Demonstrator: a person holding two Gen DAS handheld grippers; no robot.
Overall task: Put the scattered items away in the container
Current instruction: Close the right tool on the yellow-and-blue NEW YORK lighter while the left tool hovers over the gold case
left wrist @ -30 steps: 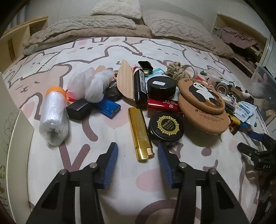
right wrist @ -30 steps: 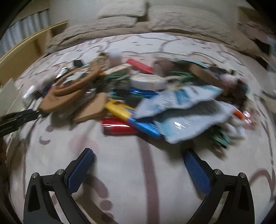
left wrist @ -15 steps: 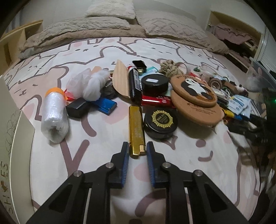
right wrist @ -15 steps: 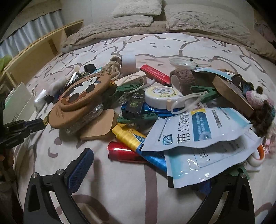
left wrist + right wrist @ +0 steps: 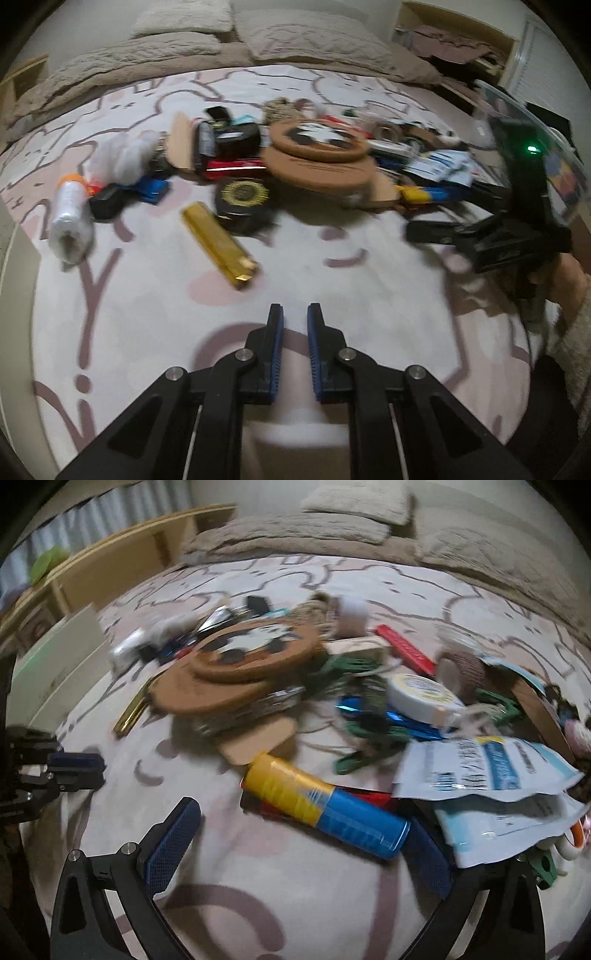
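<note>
The left gripper [image 5: 294, 317] is clenched on nothing, its pads nearly together over bare bedspread [image 5: 147, 332]; the gold bar-shaped case [image 5: 218, 244] lies free at about eleven o'clock from its tips, beside the black round tin [image 5: 243, 201]. It looks rigid, smooth and likely slippery, so a pinch across its narrow width near the middle should hold best. The right gripper [image 5: 303, 840] stands released, jaws wide, around the yellow-and-blue tube [image 5: 325, 806] at twelve o'clock. A clear container [image 5: 532, 147] shows at two o'clock in the left view.
</note>
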